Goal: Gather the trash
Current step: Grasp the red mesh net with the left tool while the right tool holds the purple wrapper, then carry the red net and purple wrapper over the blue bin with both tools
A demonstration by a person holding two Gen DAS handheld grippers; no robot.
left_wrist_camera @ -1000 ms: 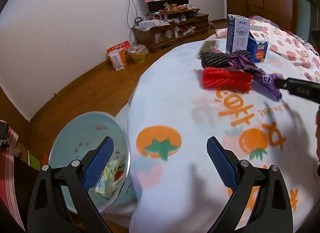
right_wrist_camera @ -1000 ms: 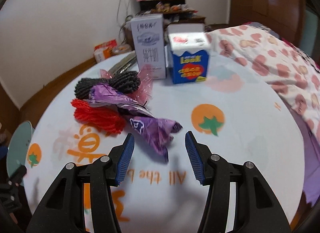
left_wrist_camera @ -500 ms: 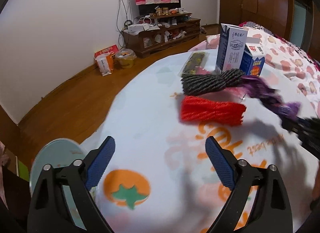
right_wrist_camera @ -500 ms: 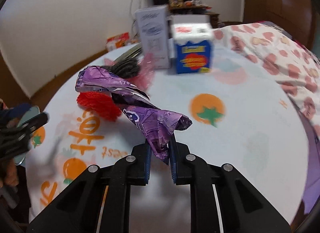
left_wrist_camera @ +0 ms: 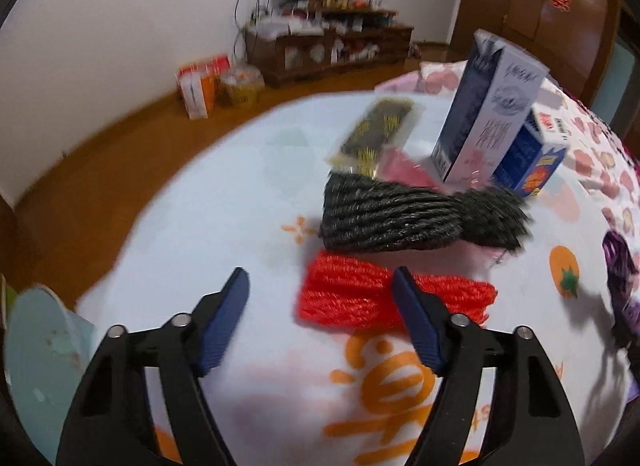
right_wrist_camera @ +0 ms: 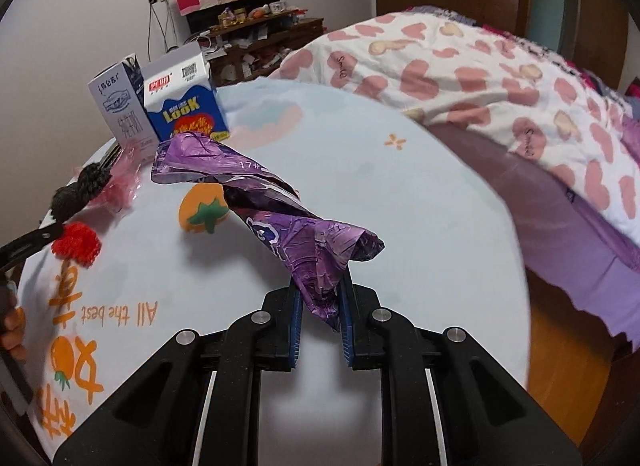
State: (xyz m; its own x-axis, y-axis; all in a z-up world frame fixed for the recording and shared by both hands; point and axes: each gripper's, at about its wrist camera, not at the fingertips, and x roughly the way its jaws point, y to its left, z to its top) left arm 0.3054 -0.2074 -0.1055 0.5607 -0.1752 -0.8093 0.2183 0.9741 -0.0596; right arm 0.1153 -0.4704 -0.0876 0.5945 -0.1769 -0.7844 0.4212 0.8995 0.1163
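Observation:
My right gripper [right_wrist_camera: 320, 306] is shut on one end of a crumpled purple wrapper [right_wrist_camera: 276, 209], which hangs above the tablecloth. In the left wrist view that wrapper [left_wrist_camera: 618, 266] shows at the right edge. My left gripper [left_wrist_camera: 322, 306] hovers just before a red yarn bundle [left_wrist_camera: 352, 298]. Its jaws are closing, with the bundle's left end between the fingertips and the pads not pressing on it. A dark grey yarn bundle [left_wrist_camera: 400, 217] lies right behind the red one. Seen from the right wrist, the red yarn [right_wrist_camera: 78, 246] and grey yarn [right_wrist_camera: 80, 189] lie at the far left.
A tall milk carton [left_wrist_camera: 488, 113], a blue carton [left_wrist_camera: 532, 161], a pink wrapper [left_wrist_camera: 404, 165] and a black-gold packet [left_wrist_camera: 376, 133] stand or lie behind the yarn. A light-blue bin [left_wrist_camera: 36, 346] stands below the table's left edge. A heart-patterned blanket [right_wrist_camera: 480, 65] lies to the right.
My right gripper shut on the purple wrapper and lifted it off the yarn, away to the right. My left gripper left the bin, moved over the table to the red yarn and narrowed.

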